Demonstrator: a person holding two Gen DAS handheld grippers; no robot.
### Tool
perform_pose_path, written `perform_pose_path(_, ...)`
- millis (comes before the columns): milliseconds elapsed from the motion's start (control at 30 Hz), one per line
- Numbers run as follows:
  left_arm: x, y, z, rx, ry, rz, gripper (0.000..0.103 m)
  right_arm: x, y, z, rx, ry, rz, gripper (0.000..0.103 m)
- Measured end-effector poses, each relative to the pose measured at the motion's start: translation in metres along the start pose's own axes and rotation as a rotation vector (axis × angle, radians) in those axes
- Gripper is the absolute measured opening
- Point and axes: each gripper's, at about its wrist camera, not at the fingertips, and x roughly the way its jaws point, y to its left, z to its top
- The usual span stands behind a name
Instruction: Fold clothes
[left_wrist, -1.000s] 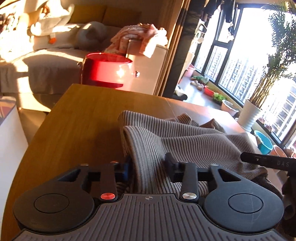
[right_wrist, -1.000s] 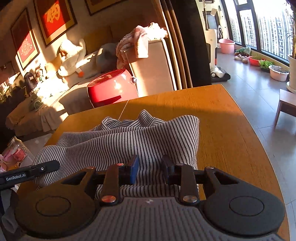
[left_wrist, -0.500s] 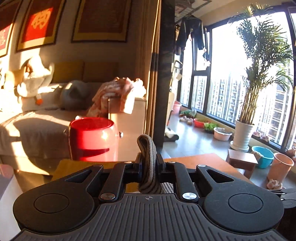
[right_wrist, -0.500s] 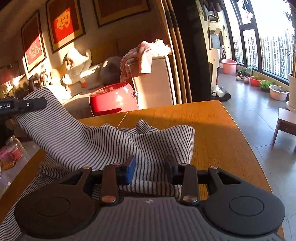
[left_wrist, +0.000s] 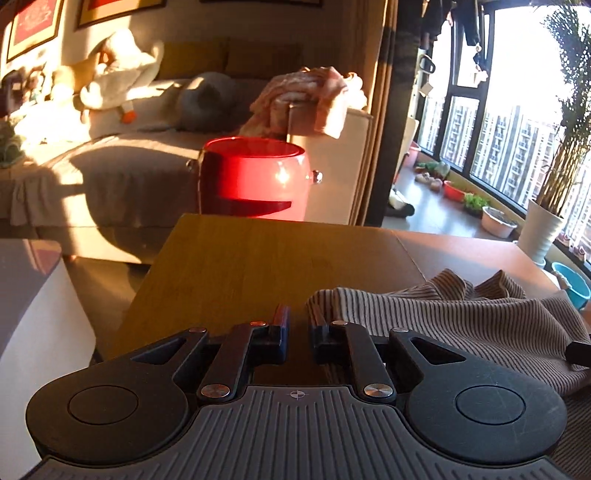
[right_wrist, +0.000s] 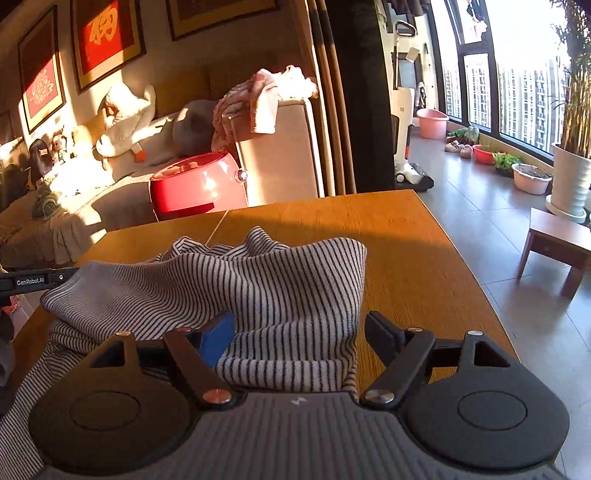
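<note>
2 grippers, striped sweater (right_wrist: 280, 280) on wooden table (right_wrist: 424, 251): left gripper (left_wrist: 297, 325) closed & empty beside it, right gripper (right_wrist: 299, 328) opening, letting the fold drop prob.

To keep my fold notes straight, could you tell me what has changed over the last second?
The left tool closed on the striped garment's edge, lifted it and lowered it again; it is now shut, and whether it still pinches cloth is unclear. The right tool is opening, its pads off the hem. The table and red tub stayed put.
</note>
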Motion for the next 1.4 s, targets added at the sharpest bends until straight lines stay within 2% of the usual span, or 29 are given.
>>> perform_pose_path(100, -0.008, 0.007, 0.001, -0.023, -0.007, -0.032, 0.013, -0.006, 0.005, 0.004, -0.058, -0.025, -0.020, 0.071)
perform_pose_path(233, -0.017, 0.015, 0.007, -0.085, -0.009, -0.082, 0.015, -0.011, 0.013, 0.020, -0.138, -0.060, -0.041, 0.071)
perform_pose_path(333, -0.022, 0.020, 0.010, -0.130, -0.008, -0.107, 0.021, -0.012, 0.017, 0.038, -0.174, -0.086, -0.039, 0.056)
perform_pose_path(400, -0.024, 0.023, 0.013, -0.160, -0.003, -0.118, 0.024, -0.009, 0.021, 0.046, -0.211, -0.075, -0.031, 0.036)
perform_pose_path(433, -0.024, 0.024, 0.015, -0.175, 0.003, -0.126, 0.027, -0.007, 0.023, 0.048, -0.228, -0.064, -0.025, 0.034)
perform_pose_path(533, -0.024, 0.026, 0.017, -0.216, 0.016, -0.153, 0.038, 0.003, 0.027, 0.047, -0.264, -0.013, -0.002, 0.033)
perform_pose_path(633, -0.026, 0.019, 0.017, -0.200, 0.015, -0.162, 0.044, 0.028, 0.022, 0.032, -0.270, 0.079, -0.029, 0.033)
perform_pose_path(733, -0.026, 0.014, 0.015, -0.186, 0.016, -0.168, 0.050, 0.031, 0.013, 0.018, -0.251, 0.032, -0.030, 0.037)
perform_pose_path(867, -0.025, 0.010, 0.014, -0.192, 0.019, -0.172, 0.053, 0.031, 0.007, 0.018, -0.217, 0.029, -0.027, 0.038)
perform_pose_path(933, -0.023, 0.007, 0.012, -0.186, 0.027, -0.177, 0.059, 0.030, 0.008, 0.017, -0.218, 0.026, -0.030, 0.041)
perform_pose_path(1067, -0.020, -0.001, 0.007, -0.171, 0.045, -0.193, 0.061, 0.029, 0.008, 0.016, -0.214, 0.022, -0.031, 0.042)
perform_pose_path(1200, -0.017, -0.010, 0.003, -0.137, 0.056, -0.190, 0.053, 0.029, 0.007, 0.016, -0.211, 0.021, -0.027, 0.043)
perform_pose_path(1267, -0.015, -0.014, 0.000, -0.106, 0.061, -0.181, 0.045, 0.029, 0.006, 0.016, -0.209, 0.020, -0.026, 0.044)
perform_pose_path(1300, -0.014, -0.016, -0.002, -0.090, 0.063, -0.175, 0.036, 0.029, 0.006, 0.016, -0.208, 0.020, -0.026, 0.045)
perform_pose_path(1333, -0.014, -0.017, -0.003, -0.076, 0.058, -0.162, 0.021, 0.029, 0.006, 0.016, -0.208, 0.020, -0.025, 0.045)
perform_pose_path(1400, -0.017, -0.009, 0.000, -0.095, 0.041, -0.152, 0.015, 0.029, 0.005, 0.016, -0.206, 0.020, -0.026, 0.045)
